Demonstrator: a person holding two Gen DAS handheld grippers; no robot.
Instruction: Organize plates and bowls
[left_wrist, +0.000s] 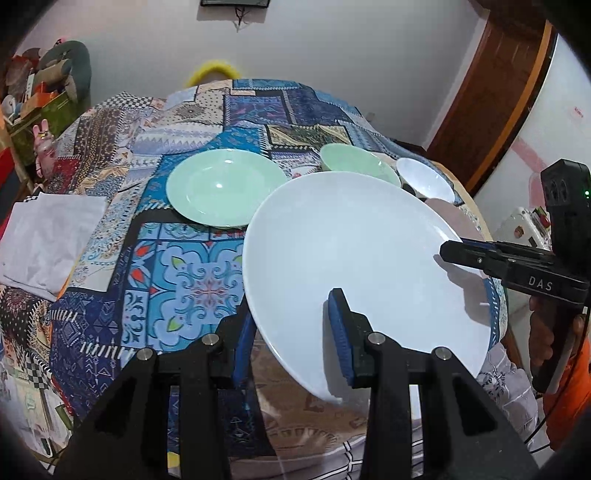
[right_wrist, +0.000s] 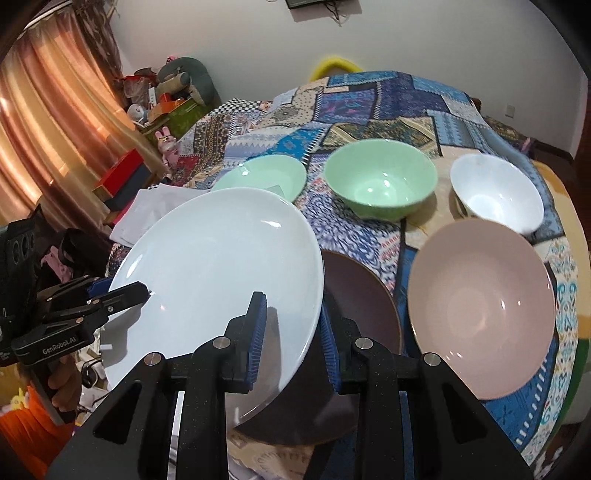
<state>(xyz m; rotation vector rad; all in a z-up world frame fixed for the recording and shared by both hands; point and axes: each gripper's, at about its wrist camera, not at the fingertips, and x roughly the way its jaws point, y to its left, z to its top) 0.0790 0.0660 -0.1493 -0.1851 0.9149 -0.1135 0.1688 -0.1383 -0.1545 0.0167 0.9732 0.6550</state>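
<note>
Two handheld grippers carry a large white plate (left_wrist: 354, 266) above a table draped in a patchwork-print cloth (left_wrist: 184, 273), apparently on its way to a stack as the dishes are sorted. At far left a folded white cloth (left_wrist: 48, 240) lies flat, and beside it a pale green plate (left_wrist: 221, 186) rests on the fabric. The left gripper (left_wrist: 291, 334) is clamped on the white plate's near rim, one blue ribbed pad above and one below; the right gripper (right_wrist: 291, 338) pinches the opposite edge the same way, so the wide, glossy disc hangs level between them, likely too broad to hold steady by one edge. Beneath it sits a dark brown plate (right_wrist: 365, 295), matte and shallow. Further right stand a deep green bowl (right_wrist: 380, 181), a dusty pink plate (right_wrist: 480, 310) with a soft sheen, and a small white bowl (right_wrist: 498, 192) at the table's edge.
</note>
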